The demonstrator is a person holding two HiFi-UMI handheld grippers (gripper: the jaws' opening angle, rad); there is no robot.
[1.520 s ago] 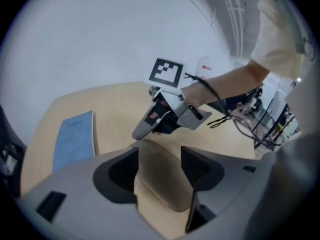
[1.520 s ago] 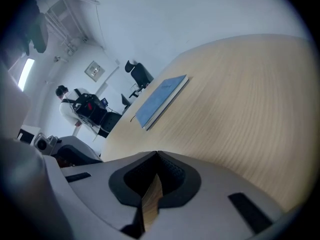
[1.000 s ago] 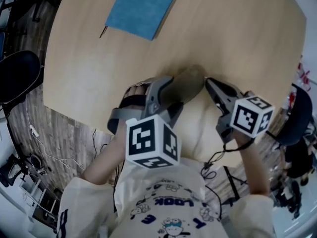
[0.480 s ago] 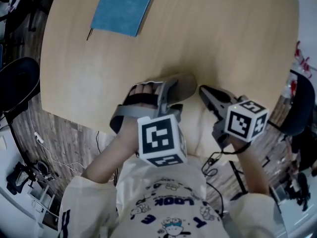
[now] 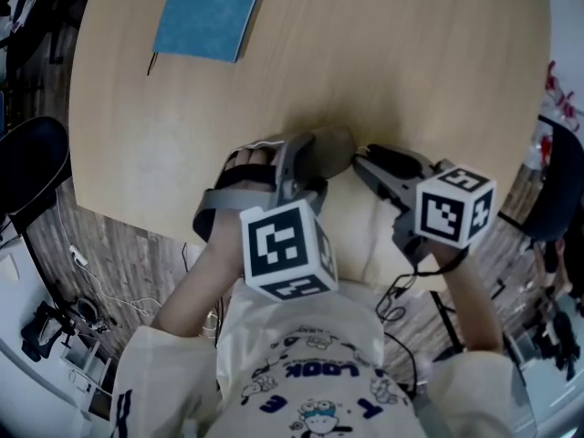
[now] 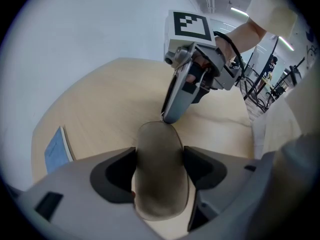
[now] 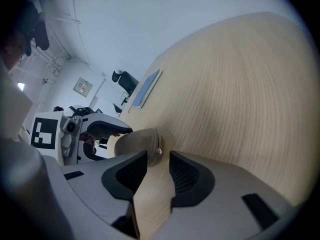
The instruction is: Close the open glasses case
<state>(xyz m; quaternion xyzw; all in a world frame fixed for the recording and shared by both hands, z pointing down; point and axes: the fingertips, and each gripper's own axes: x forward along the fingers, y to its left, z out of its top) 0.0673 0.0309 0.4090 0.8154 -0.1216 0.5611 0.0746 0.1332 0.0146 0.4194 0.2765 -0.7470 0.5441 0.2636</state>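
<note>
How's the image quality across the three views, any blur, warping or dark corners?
Head view: evenly lit, fisheye bows the table edge. Left gripper view: case soft and blurry up close, corners black. Right gripper view: table strongly curved, corners dark.

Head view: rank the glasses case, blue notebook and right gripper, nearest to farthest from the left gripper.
1. Glasses case: clamped in the left gripper.
2. Right gripper: just right, jaws opening, case's end at their tips.
3. Blue notebook: far off, upper left.
</note>
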